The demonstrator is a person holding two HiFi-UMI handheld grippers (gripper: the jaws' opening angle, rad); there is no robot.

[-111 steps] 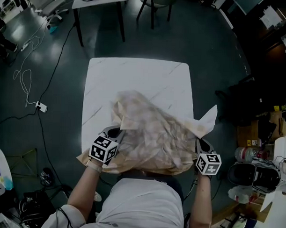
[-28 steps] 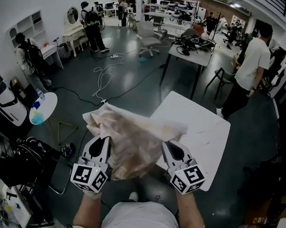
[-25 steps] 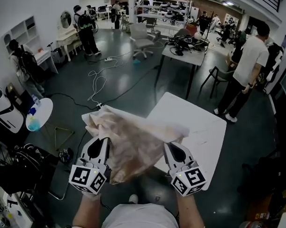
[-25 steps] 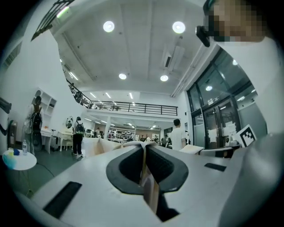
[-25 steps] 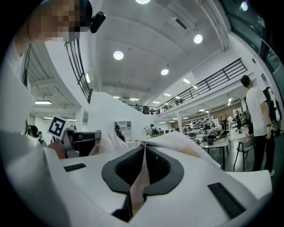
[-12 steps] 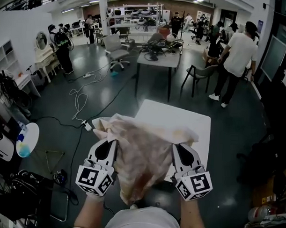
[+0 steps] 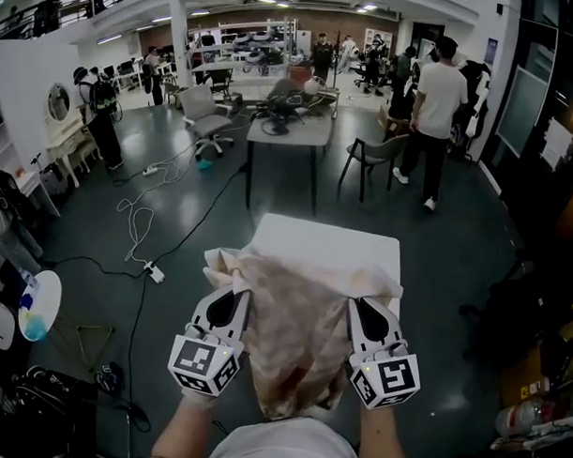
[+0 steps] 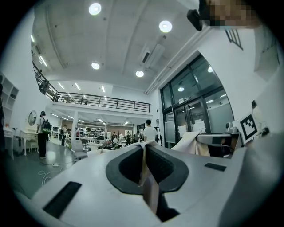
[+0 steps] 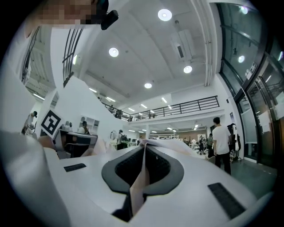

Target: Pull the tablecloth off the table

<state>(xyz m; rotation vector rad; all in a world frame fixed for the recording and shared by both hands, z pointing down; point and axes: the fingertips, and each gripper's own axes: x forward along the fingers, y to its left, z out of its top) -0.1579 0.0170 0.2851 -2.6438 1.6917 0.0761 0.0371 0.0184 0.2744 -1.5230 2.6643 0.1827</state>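
Your tablecloth (image 7: 292, 336) is beige with faint brown mottling. Your left gripper (image 7: 237, 295) and right gripper (image 7: 358, 303) are white with black-and-white square markers. The table (image 7: 328, 242) is white and the floor (image 7: 174, 229) dark grey.

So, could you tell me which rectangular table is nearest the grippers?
The white table, just beyond the held tablecloth; the grey table stands farther back, cluttered.

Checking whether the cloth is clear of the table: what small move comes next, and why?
Probably draw both grippers a little back toward the person: the left gripper and right gripper are shut on the tablecloth, whose far edge seems to overlap the near end of the table.
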